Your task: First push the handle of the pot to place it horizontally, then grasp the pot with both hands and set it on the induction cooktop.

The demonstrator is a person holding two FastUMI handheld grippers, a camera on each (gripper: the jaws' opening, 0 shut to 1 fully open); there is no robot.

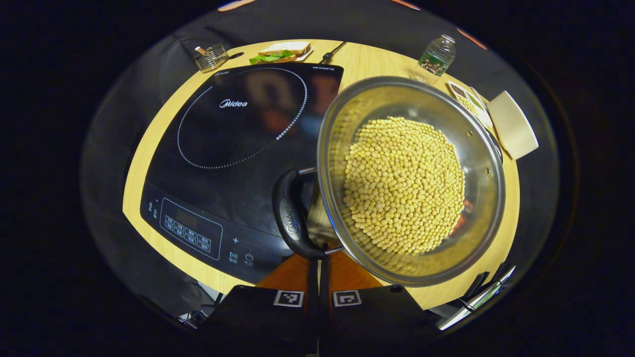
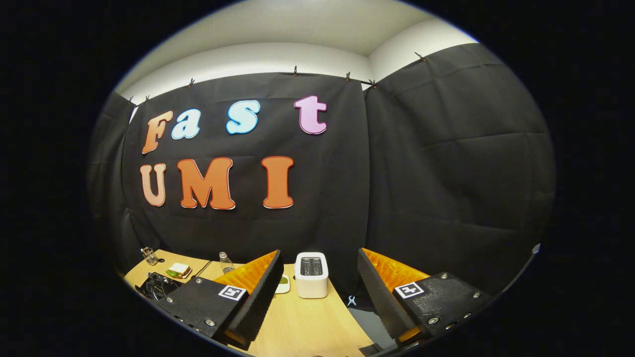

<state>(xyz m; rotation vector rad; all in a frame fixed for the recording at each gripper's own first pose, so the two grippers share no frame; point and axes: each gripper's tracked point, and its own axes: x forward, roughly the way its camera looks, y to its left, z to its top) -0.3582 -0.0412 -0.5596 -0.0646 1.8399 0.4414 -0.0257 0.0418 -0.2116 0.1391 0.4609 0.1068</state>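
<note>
Wooden table, black-draped booth. My left gripper pinches pot handle; soybean-filled pot sits just right of induction cooktop. My right gripper spread, raised near toaster, likely awaiting two-handed grasp.

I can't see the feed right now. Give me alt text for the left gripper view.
The left gripper has its fingers closed together just below the black handle of a steel pot full of pale yellow beans, on a wooden table. A black induction cooktop lies left of the pot; a sandwich and water bottle sit at the far edge.
</note>
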